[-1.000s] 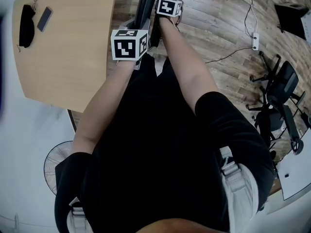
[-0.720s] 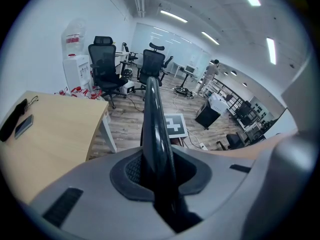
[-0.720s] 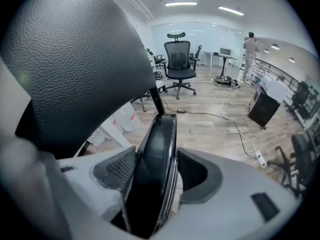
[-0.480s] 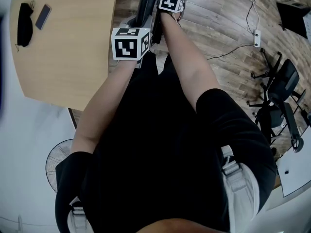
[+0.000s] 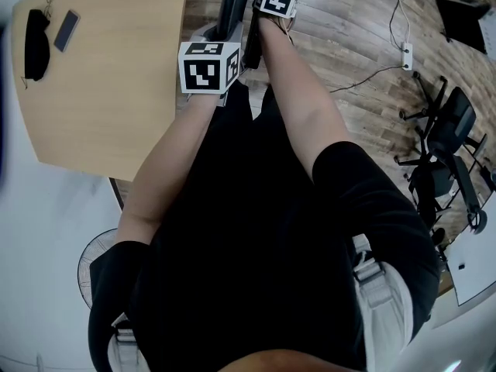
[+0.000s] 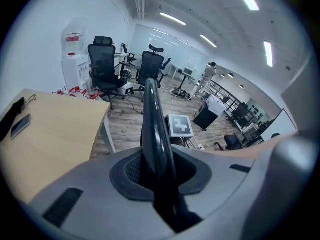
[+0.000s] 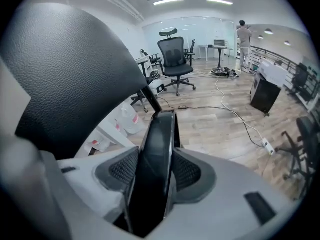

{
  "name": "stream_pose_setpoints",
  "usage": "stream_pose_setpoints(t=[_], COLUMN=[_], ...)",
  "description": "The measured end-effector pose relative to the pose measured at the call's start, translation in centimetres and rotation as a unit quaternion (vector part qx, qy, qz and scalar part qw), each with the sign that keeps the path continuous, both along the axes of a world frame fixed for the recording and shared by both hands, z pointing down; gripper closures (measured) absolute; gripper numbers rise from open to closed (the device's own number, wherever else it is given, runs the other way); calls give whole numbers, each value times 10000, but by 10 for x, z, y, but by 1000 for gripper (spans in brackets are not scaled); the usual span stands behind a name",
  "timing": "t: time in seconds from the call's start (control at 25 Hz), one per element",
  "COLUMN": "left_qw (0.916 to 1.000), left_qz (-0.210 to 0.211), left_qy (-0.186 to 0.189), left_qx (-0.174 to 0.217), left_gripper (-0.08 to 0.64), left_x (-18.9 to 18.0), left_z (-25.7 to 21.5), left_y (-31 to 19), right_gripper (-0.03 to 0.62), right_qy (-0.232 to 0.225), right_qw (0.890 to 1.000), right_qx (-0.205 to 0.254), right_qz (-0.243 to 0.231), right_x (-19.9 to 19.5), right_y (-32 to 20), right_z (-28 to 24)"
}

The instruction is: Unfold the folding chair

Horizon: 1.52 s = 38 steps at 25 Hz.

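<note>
The black folding chair (image 5: 233, 2) stands folded in front of me, between the wooden table and the open floor. My left gripper (image 6: 156, 184) is shut on a thin black tube of the chair's frame (image 6: 151, 115), which rises straight out of its jaws. My right gripper (image 7: 150, 184) holds a wider flat black bar of the chair (image 7: 159, 149). Its jaws have just been closing, and the pads (image 7: 186, 173) press on the bar from both sides. A black padded chair panel (image 7: 65, 69) fills the left of the right gripper view. In the head view both marker cubes sit side by side at the chair's top.
A wooden table (image 5: 108, 76) lies at the left with a phone (image 5: 67, 29) and a black pouch (image 5: 35, 41) on it. Black office chairs (image 5: 449, 153) stand at the right, and a power strip (image 5: 404, 56) with its cable lies on the floor. A fan (image 5: 97, 266) is at the lower left.
The right gripper's marker cube has turned slightly and shifted a little up the picture. The left gripper keeps its hold in the same place.
</note>
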<state>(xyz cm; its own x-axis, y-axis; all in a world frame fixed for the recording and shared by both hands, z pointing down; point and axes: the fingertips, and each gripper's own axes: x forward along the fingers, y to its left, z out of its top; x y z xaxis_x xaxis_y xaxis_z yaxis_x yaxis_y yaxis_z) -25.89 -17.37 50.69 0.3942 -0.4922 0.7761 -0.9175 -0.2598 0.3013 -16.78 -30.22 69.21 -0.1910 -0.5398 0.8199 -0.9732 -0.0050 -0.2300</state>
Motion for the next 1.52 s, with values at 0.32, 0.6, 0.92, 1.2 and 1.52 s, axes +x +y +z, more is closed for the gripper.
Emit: stream_pose_setpoints(t=[0.32, 0.6, 0.92, 1.2, 1.52], left_qw=[9997, 9997, 9996, 9992, 9984], left_qz=[185, 186, 133, 141, 88], left_qy=[148, 174, 221, 337, 503], left_qx=[31, 32, -65, -146, -238], left_gripper=[489, 489, 494, 494, 495], left_x=[-5, 5, 2, -2, -8], left_z=[1, 1, 6, 13, 21], left_y=[1, 4, 4, 3, 2], right_gripper=[387, 388, 390, 390, 390], right_qy=[-257, -499, -801, -1177, -1610], right_qw=[9997, 9987, 9967, 9930, 9869], right_qx=[6, 68, 24, 68, 55], right_qz=[15, 27, 92, 98, 37], right_x=[12, 38, 67, 93, 122], right_y=[5, 8, 14, 18, 23], right_z=[8, 15, 19, 26, 35])
